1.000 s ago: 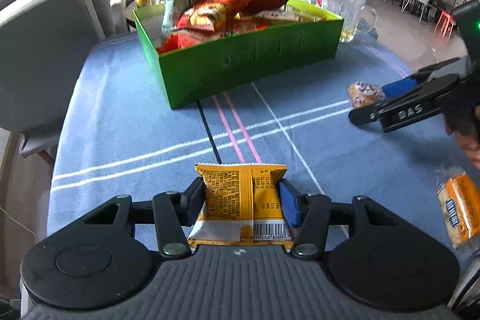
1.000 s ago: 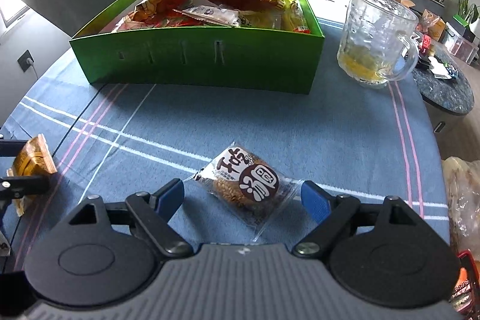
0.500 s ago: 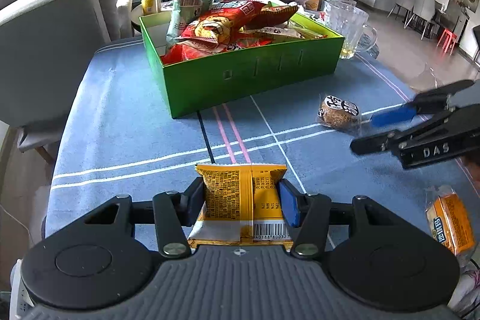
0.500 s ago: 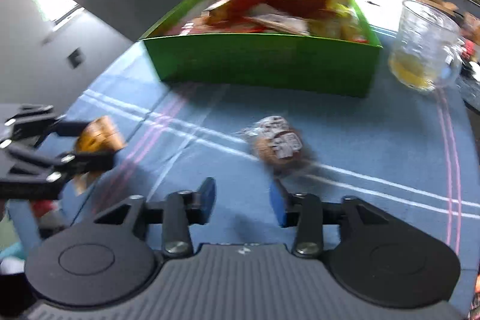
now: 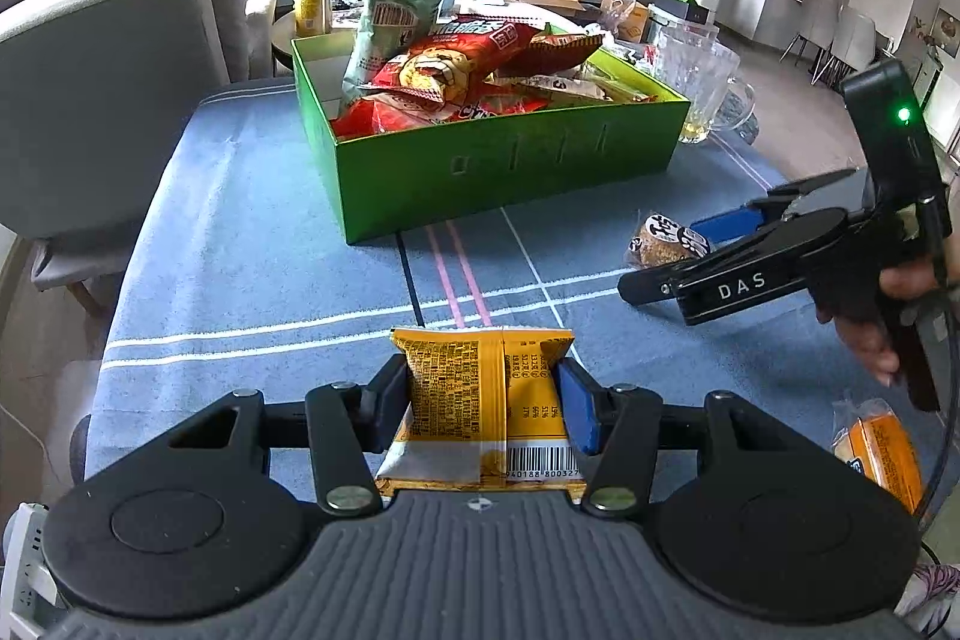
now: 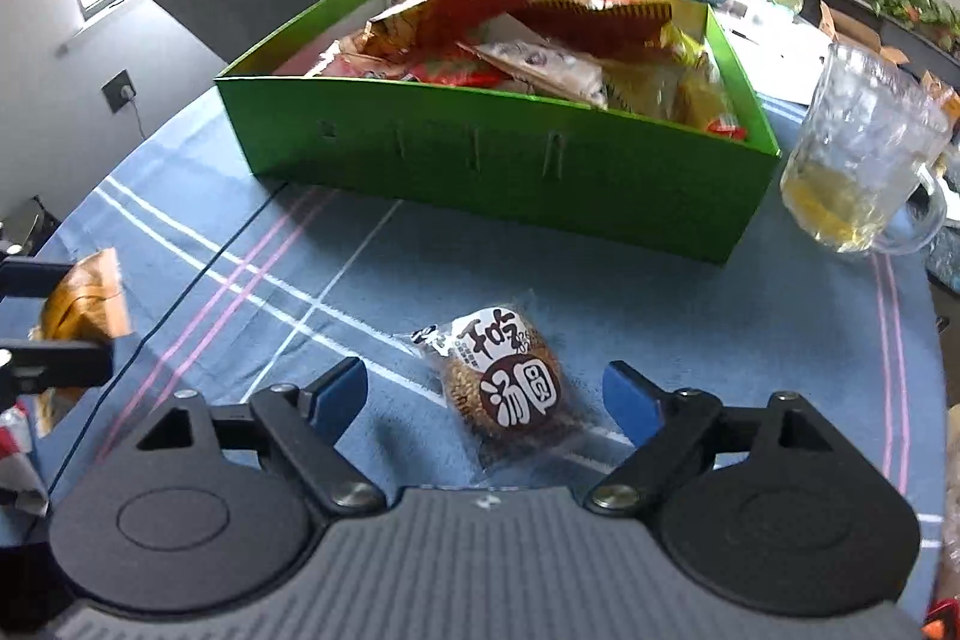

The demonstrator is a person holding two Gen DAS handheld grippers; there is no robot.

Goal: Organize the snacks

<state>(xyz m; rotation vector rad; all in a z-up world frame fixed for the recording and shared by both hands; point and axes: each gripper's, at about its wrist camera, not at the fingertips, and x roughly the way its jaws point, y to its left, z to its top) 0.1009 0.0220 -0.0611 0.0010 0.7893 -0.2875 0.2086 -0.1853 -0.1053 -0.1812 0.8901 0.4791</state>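
My left gripper [image 5: 483, 400] is shut on a yellow snack packet [image 5: 480, 400], held above the blue tablecloth, barcode side towards the camera. That packet [image 6: 84, 304] also shows at the left edge of the right wrist view. A round brown cookie in clear wrap [image 6: 510, 388] lies on the cloth between the wide-open fingers of my right gripper [image 6: 486, 394], untouched by the pads. The left wrist view shows that gripper [image 5: 666, 259] beside the cookie [image 5: 666, 241]. Behind stands the green box [image 5: 510, 166] heaped with snack bags.
A glass mug [image 6: 864, 166] with some yellow liquid stands right of the green box [image 6: 480, 160]. Another orange packet [image 5: 882, 454] lies at the near right of the table. A grey sofa [image 5: 102, 88] borders the left side. A hand [image 5: 882, 334] holds the right gripper's handle.
The right gripper narrowed its jaws and swung aside, then came back over the cookie with its jaws wide again. The left gripper kept hold of the yellow packet without moving.
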